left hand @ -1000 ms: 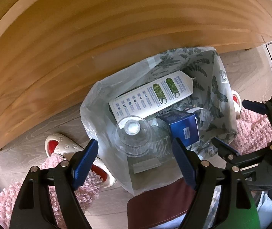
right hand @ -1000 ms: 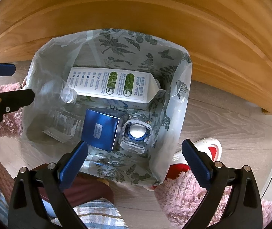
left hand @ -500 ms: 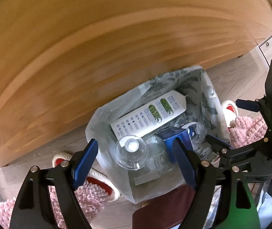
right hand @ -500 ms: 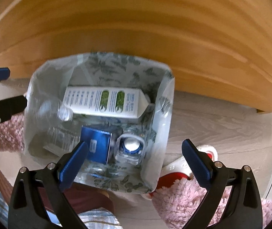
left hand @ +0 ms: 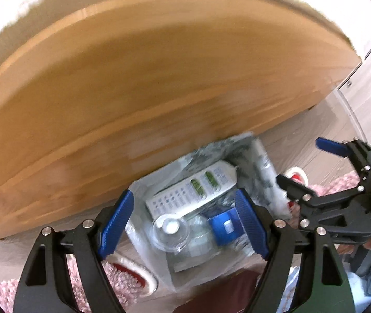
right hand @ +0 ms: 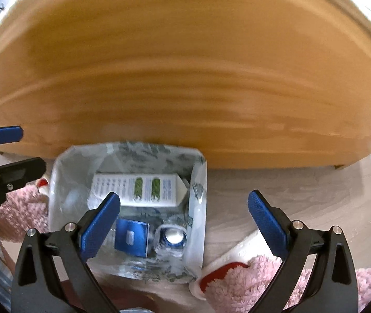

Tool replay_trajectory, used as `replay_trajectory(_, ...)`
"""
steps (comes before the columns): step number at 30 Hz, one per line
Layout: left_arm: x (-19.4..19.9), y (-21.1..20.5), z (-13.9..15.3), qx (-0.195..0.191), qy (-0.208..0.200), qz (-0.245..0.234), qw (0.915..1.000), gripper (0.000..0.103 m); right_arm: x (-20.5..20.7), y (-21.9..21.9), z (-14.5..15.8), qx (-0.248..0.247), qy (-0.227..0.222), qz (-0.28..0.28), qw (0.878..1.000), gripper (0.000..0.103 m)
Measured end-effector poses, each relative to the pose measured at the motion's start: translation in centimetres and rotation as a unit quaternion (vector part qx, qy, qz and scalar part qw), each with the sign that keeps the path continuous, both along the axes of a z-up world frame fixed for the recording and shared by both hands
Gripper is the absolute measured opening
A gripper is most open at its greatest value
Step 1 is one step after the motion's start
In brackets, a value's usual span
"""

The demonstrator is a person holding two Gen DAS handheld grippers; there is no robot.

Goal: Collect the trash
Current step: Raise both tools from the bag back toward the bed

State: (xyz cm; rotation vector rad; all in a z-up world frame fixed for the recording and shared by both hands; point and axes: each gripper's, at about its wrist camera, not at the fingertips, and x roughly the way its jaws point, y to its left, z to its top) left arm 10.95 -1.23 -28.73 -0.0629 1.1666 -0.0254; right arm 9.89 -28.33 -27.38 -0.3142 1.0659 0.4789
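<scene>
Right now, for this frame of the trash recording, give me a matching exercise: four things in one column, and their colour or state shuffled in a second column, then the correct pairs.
Things:
1. long white carton with green ovals
2. small square box
3. left gripper
4. fluffy slipper

Descriptions:
A. pink, on the floor beside the leaf-print trash bag
B. open, holding nothing
C. blue, inside the bag
D. lying flat along the bag's far side

Pairs: 1-D, 2-C, 3-B, 4-A
</scene>
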Motion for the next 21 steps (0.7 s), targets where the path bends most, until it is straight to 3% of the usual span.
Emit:
replay_trajectory(4,-0.8,-0.3,2.1,-0.006,-0.060,-0.003,0.9982,0.079,-0.8,0.2,1.9,0.013,-0.045,0.010,0.999,0.094)
replay_trajectory(6,-1.1,-0.2,2.9,-0.018,-0.080,-0.004,0.9966,0.087,-1.1,0.1,2.7,0.023,-0.059,0.012,0.998,0.094)
replay_trajectory(10,-1.6,-0.5,4.2,-0.039,-0.109,-0.014,0.9931,0.087,-1.7,-0.1,4.2,0.039,-0.087,0.014,0.995,0.094)
replay_trajectory(14,-2.4,-0.8,6.0,-0.039,-0.151,-0.020,0.9876,0.095,-2.0,-0.3,5.4,0.054,-0.107,0.011,0.993,0.094)
replay_trajectory(21,-3.4,-0.8,8.7,-0.035,-0.214,-0.027,0.9759,0.096,-2.4,-1.3,7.6,0.077,-0.138,-0.001,0.987,0.094)
